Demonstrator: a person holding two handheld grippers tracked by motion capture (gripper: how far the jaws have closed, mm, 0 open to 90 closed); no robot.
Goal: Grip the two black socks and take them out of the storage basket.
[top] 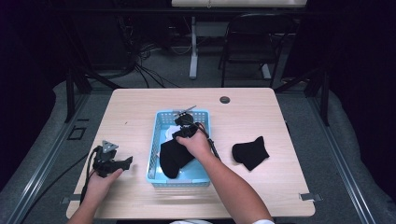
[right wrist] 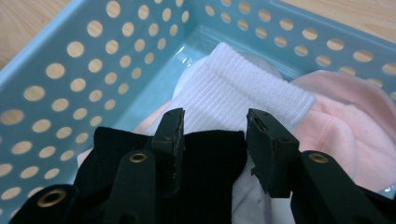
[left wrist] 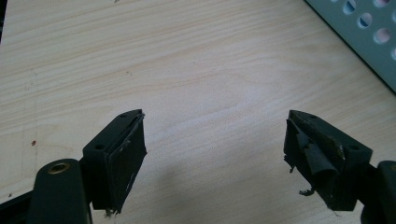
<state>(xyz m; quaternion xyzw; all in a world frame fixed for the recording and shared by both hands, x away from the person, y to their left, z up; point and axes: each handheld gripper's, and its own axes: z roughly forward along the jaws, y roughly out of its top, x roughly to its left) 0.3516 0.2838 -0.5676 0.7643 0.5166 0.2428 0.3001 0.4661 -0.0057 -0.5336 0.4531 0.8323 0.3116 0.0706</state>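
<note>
Over the blue basket (top: 154,161), at table centre, reaches the right hand (top: 195,143), forearm slanting in from 5 o'clock, right gripper (right wrist: 213,140) pointing down into it. Jaws spread, black sock (right wrist: 205,172) lying between them on the white sock (right wrist: 233,93) and pink cloth (right wrist: 345,126), pads not pressing. At 8 o'clock rests the left gripper (left wrist: 212,154), jaws wide over bare wooden table (left wrist: 187,70). Toward 3 o'clock lies a second black sock (top: 251,153). Beyond the table, at 12 o'clock, stands a dark chair (top: 250,42) among floor cables.
</note>
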